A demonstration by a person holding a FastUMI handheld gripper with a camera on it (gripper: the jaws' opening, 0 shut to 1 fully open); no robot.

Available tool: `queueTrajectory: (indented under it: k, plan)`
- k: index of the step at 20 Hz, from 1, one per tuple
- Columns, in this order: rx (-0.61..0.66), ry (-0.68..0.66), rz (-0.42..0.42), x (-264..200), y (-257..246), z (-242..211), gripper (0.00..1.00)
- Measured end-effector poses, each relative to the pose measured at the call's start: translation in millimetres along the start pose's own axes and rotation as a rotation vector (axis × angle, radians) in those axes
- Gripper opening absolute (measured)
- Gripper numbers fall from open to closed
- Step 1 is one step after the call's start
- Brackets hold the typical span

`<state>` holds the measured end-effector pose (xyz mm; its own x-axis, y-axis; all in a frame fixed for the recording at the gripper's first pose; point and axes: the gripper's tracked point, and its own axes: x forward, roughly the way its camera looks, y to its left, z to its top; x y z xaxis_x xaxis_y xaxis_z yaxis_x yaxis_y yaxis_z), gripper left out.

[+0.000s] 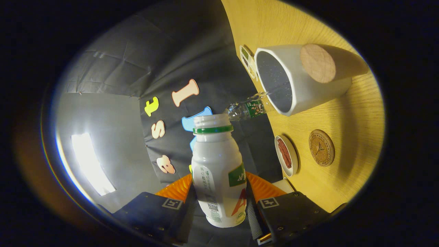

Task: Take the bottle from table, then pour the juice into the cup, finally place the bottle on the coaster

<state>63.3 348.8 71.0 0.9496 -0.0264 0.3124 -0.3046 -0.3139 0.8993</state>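
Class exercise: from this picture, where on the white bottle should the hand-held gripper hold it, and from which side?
Grip the white bottle on its wide lower body, from its sides, below the narrow green-ringed neck. The hand-held gripper already holds it there, a finger on each side.

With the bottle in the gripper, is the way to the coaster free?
Probably yes. The gripper is shut on the bottle, and the coaster lies bare on the table, beside the small dish, apart from the cup; nothing lies across it.
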Motion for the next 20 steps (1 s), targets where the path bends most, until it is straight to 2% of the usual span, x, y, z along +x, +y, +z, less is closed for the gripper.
queueTrajectory:
  k: [20]
  plan:
    - [0.056,-0.016,-0.008,0.7,1.5,-0.8,0.66]
